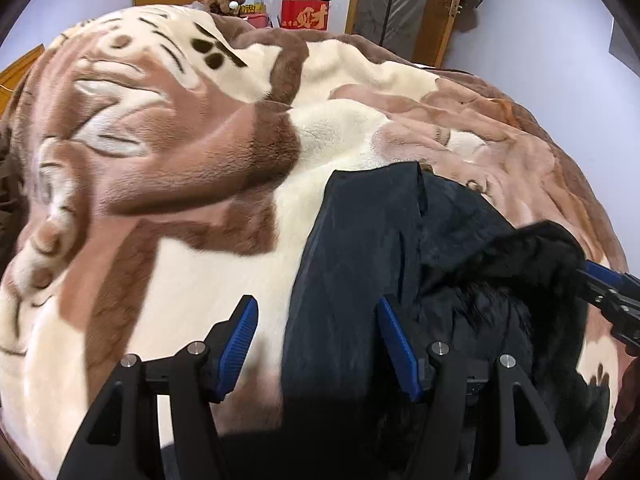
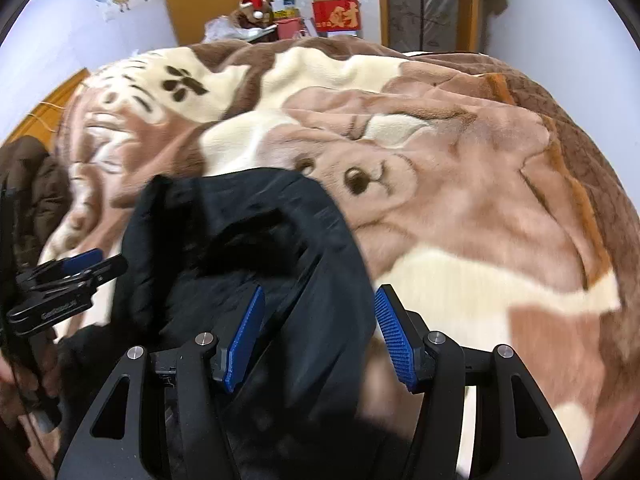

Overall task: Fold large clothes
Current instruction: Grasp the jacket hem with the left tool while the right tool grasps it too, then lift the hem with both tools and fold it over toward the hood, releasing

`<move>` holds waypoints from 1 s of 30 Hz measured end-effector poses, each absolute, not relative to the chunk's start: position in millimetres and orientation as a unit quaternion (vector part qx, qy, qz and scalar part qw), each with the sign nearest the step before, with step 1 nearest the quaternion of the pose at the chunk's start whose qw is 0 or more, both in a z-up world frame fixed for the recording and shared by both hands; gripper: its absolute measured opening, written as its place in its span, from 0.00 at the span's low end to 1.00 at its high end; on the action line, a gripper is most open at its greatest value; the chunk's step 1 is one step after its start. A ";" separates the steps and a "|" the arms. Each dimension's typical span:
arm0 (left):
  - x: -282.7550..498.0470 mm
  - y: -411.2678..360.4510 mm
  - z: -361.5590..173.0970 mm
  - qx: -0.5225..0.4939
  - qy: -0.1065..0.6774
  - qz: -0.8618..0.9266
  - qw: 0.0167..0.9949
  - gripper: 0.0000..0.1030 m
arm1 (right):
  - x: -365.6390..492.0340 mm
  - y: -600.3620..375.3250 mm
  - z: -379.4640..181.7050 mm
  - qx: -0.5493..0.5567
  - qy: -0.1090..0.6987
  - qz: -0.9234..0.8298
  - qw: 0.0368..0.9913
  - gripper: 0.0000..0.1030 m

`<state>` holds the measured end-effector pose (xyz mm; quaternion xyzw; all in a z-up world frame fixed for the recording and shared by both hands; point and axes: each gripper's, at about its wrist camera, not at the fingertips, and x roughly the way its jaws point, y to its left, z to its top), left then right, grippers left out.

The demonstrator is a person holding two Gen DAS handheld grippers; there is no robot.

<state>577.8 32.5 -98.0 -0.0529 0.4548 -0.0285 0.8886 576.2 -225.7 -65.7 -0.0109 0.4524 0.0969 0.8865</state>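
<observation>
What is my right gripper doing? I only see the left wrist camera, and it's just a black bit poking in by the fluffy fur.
Observer: The right gripper has its jaws apart. The black coat lies between them, not pinched.
Operator: Is there a picture on the blanket past the coat?
Observer: Yes, a bear face on the blanket, just right of the coat's top edge.
</observation>
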 end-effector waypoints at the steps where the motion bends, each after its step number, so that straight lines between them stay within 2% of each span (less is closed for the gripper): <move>1: 582.9 31.0 -102.0 -0.057 0.457 -0.033 0.887 0.62 | 583.2 -226.5 -71.2 -0.007 0.459 0.096 0.883 0.56; 2: 587.1 28.6 -106.4 -0.062 0.462 -0.039 0.884 0.60 | 588.5 -226.5 -75.9 -0.005 0.467 0.096 0.879 0.56; 3: 589.4 26.2 -111.2 -0.067 0.467 -0.046 0.881 0.40 | 592.3 -226.2 -80.6 -0.004 0.478 0.095 0.873 0.51; 4: 590.8 23.2 -116.2 -0.063 0.476 -0.047 0.876 0.26 | 591.5 -225.0 -82.8 -0.003 0.483 0.101 0.870 0.24; 5: 589.6 21.6 -118.7 -0.059 0.483 -0.049 0.872 0.09 | 588.1 -223.3 -81.2 -0.004 0.482 0.110 0.869 0.12; 7: 576.0 22.4 -112.0 -0.055 0.465 -0.053 0.882 0.07 | 574.5 -220.3 -66.8 -0.008 0.459 0.119 0.880 0.08; 13: 505.7 54.1 -56.9 -0.113 0.396 -0.064 0.909 0.06 | 501.6 -228.1 -8.5 0.023 0.389 0.157 0.907 0.08; 19: 411.3 85.7 -21.9 -0.162 0.357 -0.072 0.917 0.06 | 406.5 -242.7 19.1 0.065 0.358 0.179 0.914 0.08; 24: 342.3 92.2 -35.0 -0.179 0.364 -0.072 0.911 0.06 | 342.8 -256.0 -2.2 0.089 0.375 0.177 0.905 0.08; 30: 283.5 93.7 -86.3 -0.193 0.417 -0.056 0.887 0.11 | 298.7 -265.9 -65.3 0.105 0.442 0.162 0.876 0.08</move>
